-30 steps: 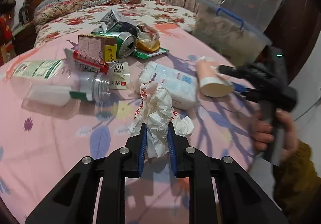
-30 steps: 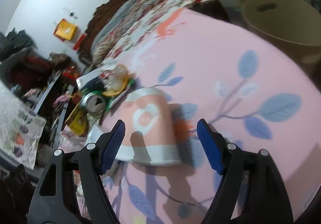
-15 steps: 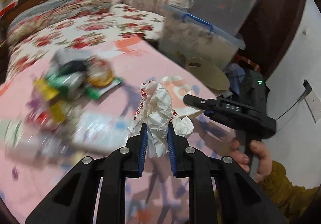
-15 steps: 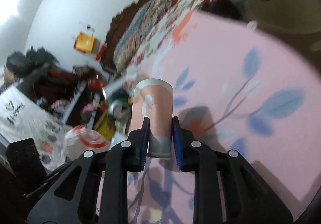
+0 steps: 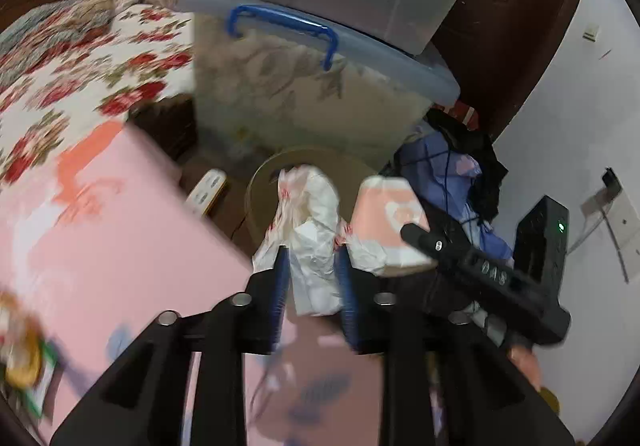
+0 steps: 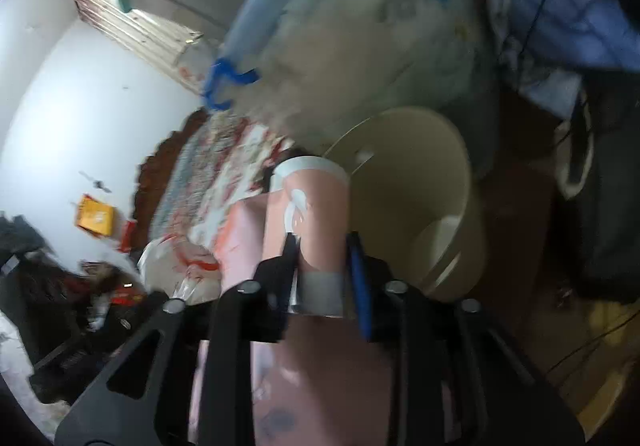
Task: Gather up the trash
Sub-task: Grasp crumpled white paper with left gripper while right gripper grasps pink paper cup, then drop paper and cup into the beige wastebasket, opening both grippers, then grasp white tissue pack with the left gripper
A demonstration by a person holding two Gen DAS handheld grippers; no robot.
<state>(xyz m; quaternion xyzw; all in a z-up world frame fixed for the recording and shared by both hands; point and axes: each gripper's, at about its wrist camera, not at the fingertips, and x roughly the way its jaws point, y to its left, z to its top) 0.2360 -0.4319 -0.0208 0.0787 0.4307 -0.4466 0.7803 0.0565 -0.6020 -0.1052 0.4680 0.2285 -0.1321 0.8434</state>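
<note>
Bed: the pink sheet [image 5: 120,246] fills the left and near side.
Left tool [image 5: 312,274]: its jaws have just been opening; the crumpled white wrapper [image 5: 312,230] is between the blue pads, whether they press it I cannot tell.
Bin: the beige bin [image 6: 424,182] stands on the floor beyond the bed edge, below both tools.
Right tool [image 6: 324,266]: its jaws have just been opening; the pink paper cup [image 6: 308,214] is between them, upright, just left of the bin.
</note>
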